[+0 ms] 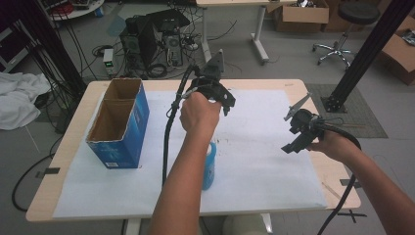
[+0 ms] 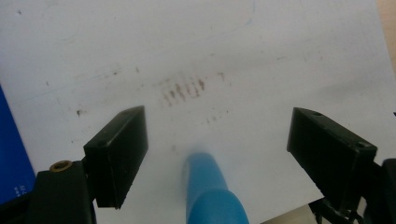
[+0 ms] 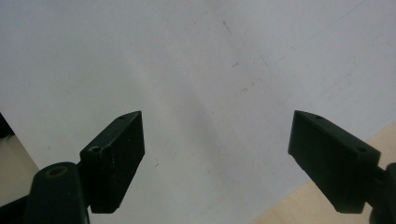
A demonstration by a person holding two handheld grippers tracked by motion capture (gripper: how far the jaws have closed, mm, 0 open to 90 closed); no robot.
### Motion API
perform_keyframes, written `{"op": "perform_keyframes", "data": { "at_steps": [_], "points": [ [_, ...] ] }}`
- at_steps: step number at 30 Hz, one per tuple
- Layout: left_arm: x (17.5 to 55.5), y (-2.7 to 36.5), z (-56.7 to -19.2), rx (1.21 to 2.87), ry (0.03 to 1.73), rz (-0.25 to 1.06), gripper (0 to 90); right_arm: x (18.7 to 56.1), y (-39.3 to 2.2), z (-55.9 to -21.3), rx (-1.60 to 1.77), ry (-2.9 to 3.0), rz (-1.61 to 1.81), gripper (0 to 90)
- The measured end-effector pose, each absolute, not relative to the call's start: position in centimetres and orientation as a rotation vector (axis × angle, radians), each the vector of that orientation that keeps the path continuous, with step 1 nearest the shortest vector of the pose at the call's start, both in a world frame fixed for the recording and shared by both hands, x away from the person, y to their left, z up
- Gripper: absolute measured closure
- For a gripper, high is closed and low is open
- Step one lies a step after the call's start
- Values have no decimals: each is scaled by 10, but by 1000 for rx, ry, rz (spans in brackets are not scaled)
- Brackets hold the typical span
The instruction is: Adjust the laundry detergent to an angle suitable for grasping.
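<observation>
A light blue bottle (image 1: 209,165) stands on the white paper, partly hidden behind the person's left forearm. In the left gripper view its rounded top (image 2: 211,191) rises between the two jaws, touching neither. My left gripper (image 1: 221,95) (image 2: 217,135) is held above the middle of the table, open wide and looking down on the bottle. To the right, my right gripper (image 1: 292,132) (image 3: 217,135) hovers over the paper near its right edge, open with nothing between its jaws.
An open-topped blue cardboard box (image 1: 120,122) with two compartments stands at the table's left; its side (image 2: 10,154) shows beside the left jaw. White paper (image 1: 259,161) covers the wooden table (image 1: 337,181). Brown smudges (image 2: 183,89) mark the paper. Cables trail from both grippers.
</observation>
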State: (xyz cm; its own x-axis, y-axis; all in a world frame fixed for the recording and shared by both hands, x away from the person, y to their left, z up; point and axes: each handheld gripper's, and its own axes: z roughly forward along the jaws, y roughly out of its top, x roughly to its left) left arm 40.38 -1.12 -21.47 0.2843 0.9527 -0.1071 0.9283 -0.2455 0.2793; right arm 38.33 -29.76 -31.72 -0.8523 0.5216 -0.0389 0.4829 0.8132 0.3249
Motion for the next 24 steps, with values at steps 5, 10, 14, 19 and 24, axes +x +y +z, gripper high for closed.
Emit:
{"op": "perform_keyframes", "data": {
  "at_steps": [5, 10, 14, 19, 24],
  "points": [
    [404, -10, -214, 2262, 1719, 123, 210, 383, -297, -317, 797, 2874, 463, 185],
    [403, -9, -214, 2258, 1724, 123, 210, 385, -295, -317, 789, 2873, 471, 184],
    [401, -8, -214, 2254, 1723, 121, 209, 385, -293, -316, 782, 2873, 472, 184],
    [401, -6, -214, 2247, 1726, 112, 209, 386, -293, -315, 786, 2874, 477, 184],
    [401, -3, -215, 2240, 1734, 119, 209, 386, -293, -316, 778, 2879, 475, 184]
  ]
}}
